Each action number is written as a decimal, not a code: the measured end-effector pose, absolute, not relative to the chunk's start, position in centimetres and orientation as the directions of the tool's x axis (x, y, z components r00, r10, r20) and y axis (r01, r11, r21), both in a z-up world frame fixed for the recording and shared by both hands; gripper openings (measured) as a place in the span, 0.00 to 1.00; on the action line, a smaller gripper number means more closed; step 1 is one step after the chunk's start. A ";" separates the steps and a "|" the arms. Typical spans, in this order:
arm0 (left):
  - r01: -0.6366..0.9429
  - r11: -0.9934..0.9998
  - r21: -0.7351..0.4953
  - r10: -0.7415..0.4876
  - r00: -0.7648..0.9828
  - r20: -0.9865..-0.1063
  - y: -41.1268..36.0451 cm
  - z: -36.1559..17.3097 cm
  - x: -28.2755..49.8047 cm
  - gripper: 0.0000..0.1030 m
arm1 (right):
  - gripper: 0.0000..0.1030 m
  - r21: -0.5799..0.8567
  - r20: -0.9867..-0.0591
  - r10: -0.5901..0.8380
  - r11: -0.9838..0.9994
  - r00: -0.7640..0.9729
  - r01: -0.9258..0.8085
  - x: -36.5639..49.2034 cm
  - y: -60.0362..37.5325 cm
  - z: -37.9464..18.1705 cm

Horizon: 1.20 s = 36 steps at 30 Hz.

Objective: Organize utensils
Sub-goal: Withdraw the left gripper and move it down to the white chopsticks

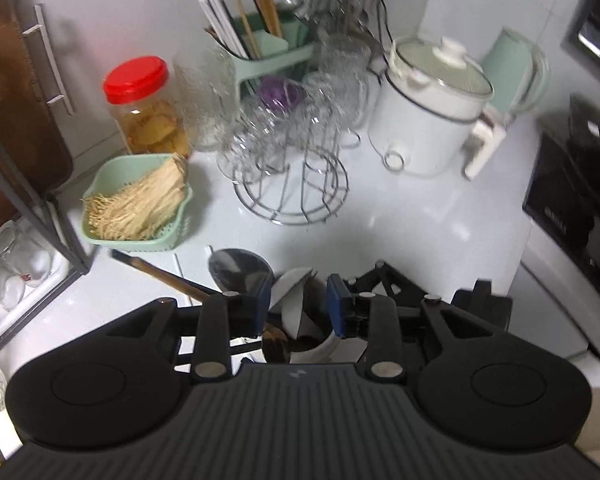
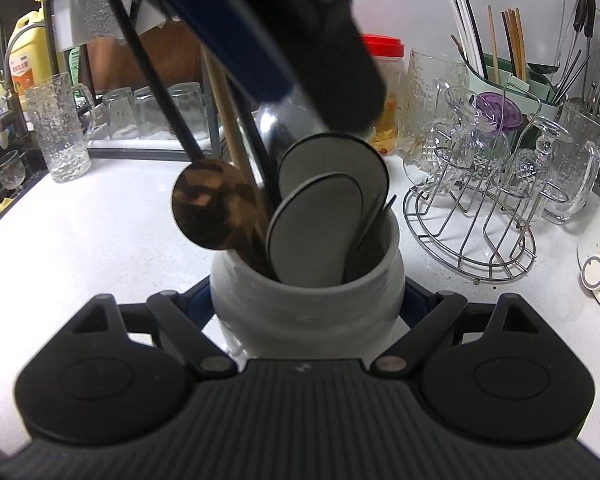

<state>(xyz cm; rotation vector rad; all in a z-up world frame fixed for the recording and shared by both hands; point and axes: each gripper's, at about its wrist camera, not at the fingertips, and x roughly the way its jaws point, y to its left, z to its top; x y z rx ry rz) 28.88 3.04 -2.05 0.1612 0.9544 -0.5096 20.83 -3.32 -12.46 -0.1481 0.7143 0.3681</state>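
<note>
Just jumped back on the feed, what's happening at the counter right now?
A person is sorting utensils into a white crock. The right tool is clamped around the crock's body, steadying it on the counter. The left tool hovers right above the crock's mouth, its jaws apart. A wooden spoon, grey spatulas and a metal ladle already stand inside.

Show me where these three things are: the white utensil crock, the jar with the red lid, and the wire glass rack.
white utensil crock (image 2: 300,304): right wrist view, front wall below the rim.
jar with the red lid (image 1: 136,79): left wrist view, top of the lid.
wire glass rack (image 2: 472,256): right wrist view, round base ring.
</note>
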 end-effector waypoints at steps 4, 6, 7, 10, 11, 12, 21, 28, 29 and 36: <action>0.447 0.887 -0.117 -0.367 0.526 -0.767 4.0 0.0 28.0 0.34 | 0.89 -0.006 -0.663 0.278 0.926 0.695 -0.377 20.8 -3.3 -12.5; 0.434 0.894 -0.114 -0.367 0.561 -0.742 4.5 1.1 27.3 0.34 | 0.89 -0.005 -0.663 0.278 0.927 0.695 -0.374 20.8 -3.3 -12.5; 0.427 0.898 -0.111 -0.365 0.579 -0.729 4.7 1.6 27.0 0.34 | 0.89 -0.004 -0.663 0.277 0.928 0.696 -0.373 20.8 -3.3 -12.5; 0.397 0.910 -0.122 -0.365 0.624 -0.691 5.7 3.0 26.0 0.34 | 0.88 -0.001 -0.663 0.276 0.929 0.696 -0.369 20.8 -3.3 -12.5; 0.384 0.914 -0.128 -0.362 0.635 -0.682 6.1 3.4 25.7 0.34 | 0.88 -0.001 -0.662 0.275 0.930 0.697 -0.368 20.8 -3.3 -12.5; 0.369 0.919 -0.138 -0.361 0.647 -0.672 6.5 3.9 25.3 0.34 | 0.88 -0.002 -0.663 0.275 0.930 0.697 -0.369 20.8 -3.3 -12.5; 0.270 0.945 -0.188 -0.328 0.742 -0.585 9.7 6.4 22.1 0.34 | 0.88 0.001 -0.676 0.268 0.932 0.686 -0.363 21.0 -3.2 -12.3; 0.167 0.957 -0.235 -0.278 0.756 -0.592 12.7 5.2 20.5 0.35 | 0.88 -0.001 -0.682 0.244 0.942 0.690 -0.335 20.8 -3.4 -12.3; 0.157 0.958 -0.239 -0.273 0.753 -0.598 13.1 4.6 20.5 0.35 | 0.88 -0.001 -0.683 0.240 0.944 0.690 -0.329 20.8 -3.5 -12.3; 0.088 0.965 -0.248 -0.241 0.676 -0.697 15.8 -2.4 20.9 0.36 | 0.88 -0.006 -0.688 0.195 0.962 0.699 -0.274 20.2 -4.6 -12.2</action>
